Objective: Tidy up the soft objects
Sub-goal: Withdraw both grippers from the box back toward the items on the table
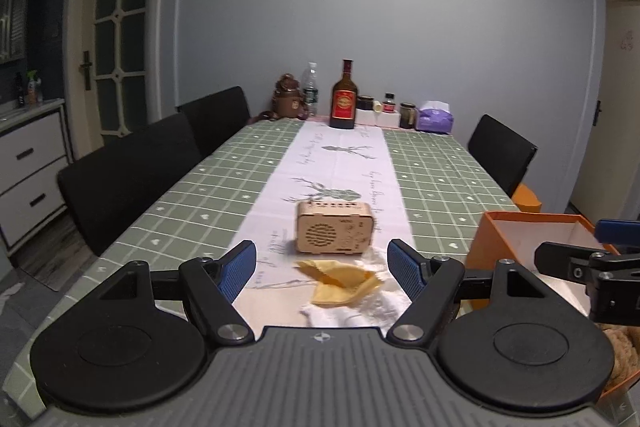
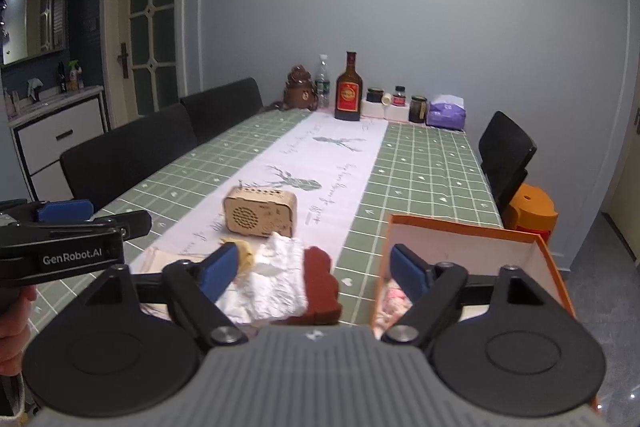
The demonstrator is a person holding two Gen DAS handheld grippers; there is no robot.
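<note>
A: Tongs first: we see the left tongs (image 1: 322, 269) spread wide and holding nothing, above a yellow cloth (image 1: 340, 281) that lies on a white cloth (image 1: 360, 311) on the counter (image 1: 160, 227).

B: We find the right tongs (image 2: 316, 267) equally wide and empty. A dark red sponge (image 2: 320, 287) touches the white cloth's right edge; the orange box (image 2: 460, 239) stands just beside it, and a wooden radio (image 2: 260, 213) sits behind.
</note>
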